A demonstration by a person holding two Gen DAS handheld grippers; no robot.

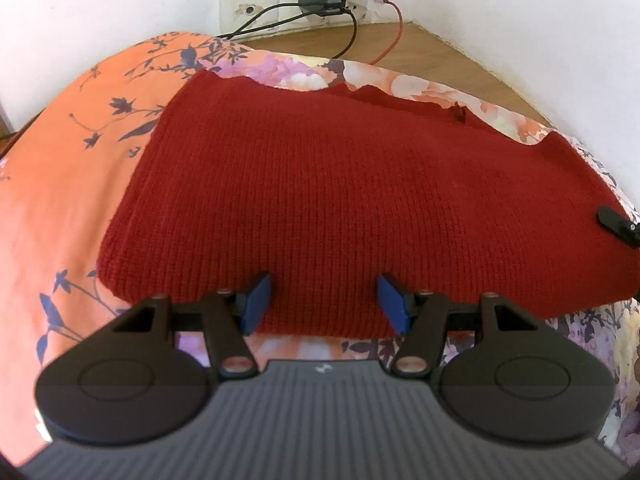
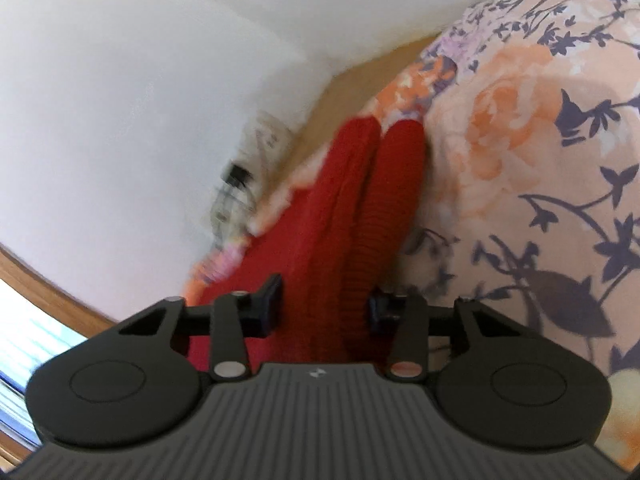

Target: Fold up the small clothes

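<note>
Floral bedsheet (image 1: pixel 60 184) backs both views, white wall and socket plate (image 1: pixel 296 0) at top. Left gripper (image 1: pixel 323 304), lower centre, has jaws spread wide, nothing between, hovering at the near edge of the red knit sweater (image 1: pixel 340 200), which lies flat mid-frame. Right gripper (image 2: pixel 323 306), lower centre of its blurred view, has jaws apart around bunched sweater folds (image 2: pixel 360 208); whether it pinches is unclear. Knit looks soft, thick, floppy, likely light; best gripped at hem or a folded edge. No containers visible.
</note>
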